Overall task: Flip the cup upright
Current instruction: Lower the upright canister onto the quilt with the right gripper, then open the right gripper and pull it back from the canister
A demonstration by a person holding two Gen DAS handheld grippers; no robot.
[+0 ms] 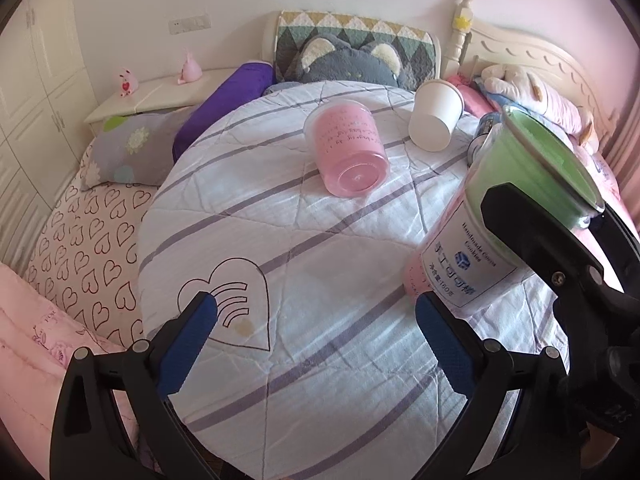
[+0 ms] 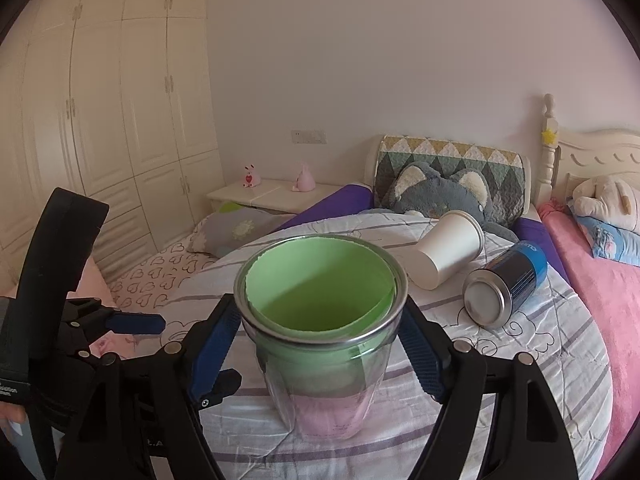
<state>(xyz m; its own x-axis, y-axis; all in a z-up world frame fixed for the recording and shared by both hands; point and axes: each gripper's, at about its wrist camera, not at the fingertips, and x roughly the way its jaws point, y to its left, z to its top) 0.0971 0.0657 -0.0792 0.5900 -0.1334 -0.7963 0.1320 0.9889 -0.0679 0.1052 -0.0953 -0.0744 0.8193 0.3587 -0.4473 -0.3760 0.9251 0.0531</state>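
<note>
The right gripper (image 2: 322, 330) has its blue-padded fingers (image 2: 214, 338) pressed against both sides of the green-lined clear cup (image 2: 320, 320), just under its metal rim, so it is holding the cup. The mouth faces up toward the camera and the base sits low over the striped quilt (image 2: 540, 340); whether the base touches the quilt I cannot tell. In the left wrist view the same cup leans slightly, label side showing, so the flip looks nearly done: what remains is probably to set it level and let go. The left gripper (image 1: 316, 316) holds nothing, its fingers (image 1: 188, 344) spread wide just beside the cup, over a heart drawn on the quilt. Farther out, a pink cup (image 1: 348, 148) lies on its side with its base toward the camera, a white paper cup (image 2: 448, 250) lies tipped over near it, and a blue can (image 2: 506, 284) rests on its side beside that. If those count too, most of the job is left.
</note>
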